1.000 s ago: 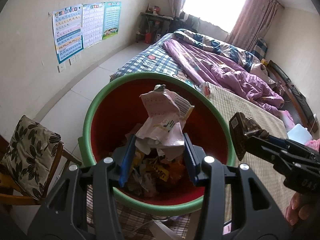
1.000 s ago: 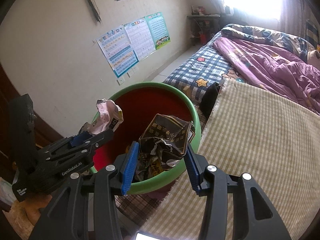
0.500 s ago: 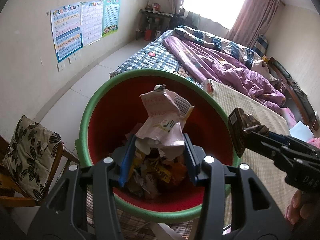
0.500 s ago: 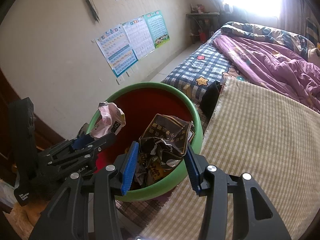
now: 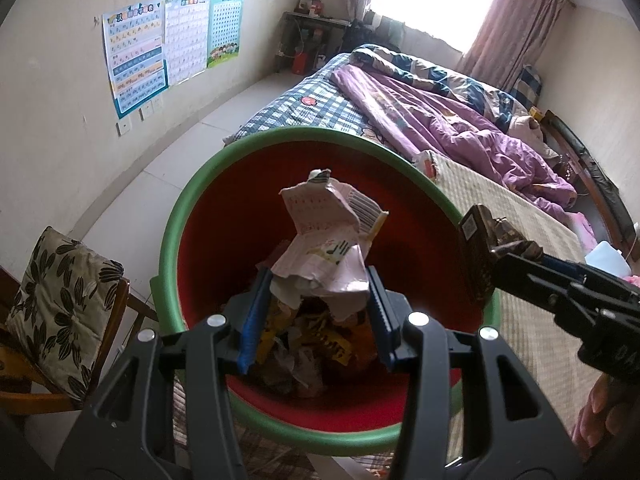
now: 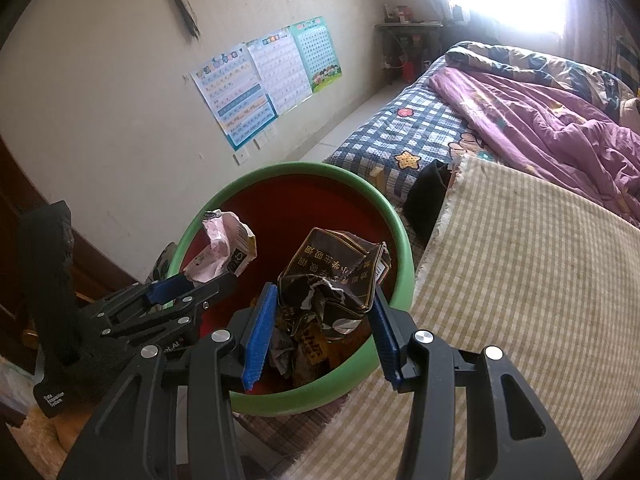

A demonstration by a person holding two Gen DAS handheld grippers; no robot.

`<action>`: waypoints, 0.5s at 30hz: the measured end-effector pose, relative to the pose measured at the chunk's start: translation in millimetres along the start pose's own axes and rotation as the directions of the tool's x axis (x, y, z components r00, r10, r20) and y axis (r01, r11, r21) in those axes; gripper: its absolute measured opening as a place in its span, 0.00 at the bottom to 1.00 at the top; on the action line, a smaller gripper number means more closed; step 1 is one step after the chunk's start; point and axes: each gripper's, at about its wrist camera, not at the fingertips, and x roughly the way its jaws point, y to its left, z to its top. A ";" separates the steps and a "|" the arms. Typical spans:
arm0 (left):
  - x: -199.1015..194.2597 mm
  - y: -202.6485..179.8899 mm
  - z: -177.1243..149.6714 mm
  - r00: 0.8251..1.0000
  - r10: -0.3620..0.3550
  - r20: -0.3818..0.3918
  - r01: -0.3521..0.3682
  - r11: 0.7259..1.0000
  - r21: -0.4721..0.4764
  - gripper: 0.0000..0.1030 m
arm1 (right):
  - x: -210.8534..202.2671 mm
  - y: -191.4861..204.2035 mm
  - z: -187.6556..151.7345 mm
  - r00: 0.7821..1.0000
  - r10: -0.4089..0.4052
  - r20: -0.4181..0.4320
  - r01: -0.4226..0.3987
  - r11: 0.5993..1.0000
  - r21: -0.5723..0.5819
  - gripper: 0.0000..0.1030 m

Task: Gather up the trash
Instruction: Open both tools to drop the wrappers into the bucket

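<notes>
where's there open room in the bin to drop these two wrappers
Free: the far half of the bin, bare red wall beyond the pink wrapper and dark wrapper. Crowded: the near bottom, heaped with trash. Outside, the checked mat lies bare.

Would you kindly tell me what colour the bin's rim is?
Green, around a red inside; the bin shows best in the left wrist view.

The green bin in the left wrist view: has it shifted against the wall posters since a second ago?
No. The green bin sits the same way below the wall posters; any shift is slight.
</notes>
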 end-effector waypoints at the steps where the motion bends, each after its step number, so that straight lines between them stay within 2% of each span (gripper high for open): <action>1: 0.8 0.6 -0.4 1.000 0.001 -0.002 -0.001 1.000 0.000 0.43 | 0.7 -0.1 0.3 1.000 0.000 -0.001 0.000 1.000 -0.001 0.44; 15: 12.3 2.8 -4.1 0.999 0.016 -0.041 -0.015 1.000 0.005 0.43 | 11.8 -1.9 2.2 1.000 0.001 -0.020 -0.002 1.000 -0.001 0.45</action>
